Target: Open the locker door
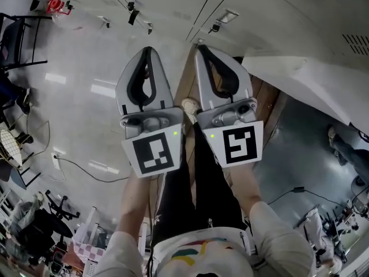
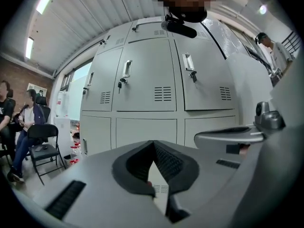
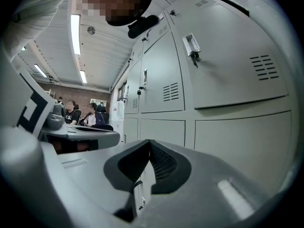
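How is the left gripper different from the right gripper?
The left gripper carries a different black-and-white square marker from the right gripper. The left gripper is over the shiny pale floor; the right gripper is nearer the lockers. The left gripper points nearly straight ahead; the right gripper's tip leans toward it. Both are grey, shut and empty, with a small green light.
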Motion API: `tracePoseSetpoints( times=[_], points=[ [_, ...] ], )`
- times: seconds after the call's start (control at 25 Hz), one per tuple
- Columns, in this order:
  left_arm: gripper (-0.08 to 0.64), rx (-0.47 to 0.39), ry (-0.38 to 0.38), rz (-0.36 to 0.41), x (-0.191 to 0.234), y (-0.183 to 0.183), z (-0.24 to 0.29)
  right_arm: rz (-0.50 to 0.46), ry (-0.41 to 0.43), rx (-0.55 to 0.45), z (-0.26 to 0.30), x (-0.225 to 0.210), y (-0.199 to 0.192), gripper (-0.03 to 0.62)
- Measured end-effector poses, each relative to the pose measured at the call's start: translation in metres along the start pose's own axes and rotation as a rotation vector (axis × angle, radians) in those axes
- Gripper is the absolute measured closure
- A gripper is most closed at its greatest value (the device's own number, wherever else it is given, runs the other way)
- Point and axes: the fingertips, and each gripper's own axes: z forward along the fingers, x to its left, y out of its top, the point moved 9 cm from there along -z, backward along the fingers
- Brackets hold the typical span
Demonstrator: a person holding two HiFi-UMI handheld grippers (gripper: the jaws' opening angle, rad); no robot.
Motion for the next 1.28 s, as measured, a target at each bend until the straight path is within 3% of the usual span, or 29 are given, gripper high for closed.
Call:
tracePoseSetpoints(
  times=[0.44, 0.72, 0.92, 1.28],
  points=[
    [0.545, 0.034, -0.009, -0.023, -0.005, -0.017, 0.006, -0.005, -0.098, 0.059, 0.014, -0.034, -0.038, 0.573],
    [0.543, 0.035, -0.048, -0.042, -0.007, -0.022, 0.005, 0.017, -0.213, 0.136, 0.040, -0.072, -0.084, 0.448],
    [0.543, 0.040, -0.074, -0.025, -0.014, -0.027, 0.004, 0.105, -0.298, 0.173, 0.058, -0.089, -0.106, 0.443],
    [0.543, 0.072, -0.084, -0.031, -0.016, -0.036, 0.004, 0.206, -0.350, 0.189, 0.071, -0.100, -0.118, 0.436]
  ],
)
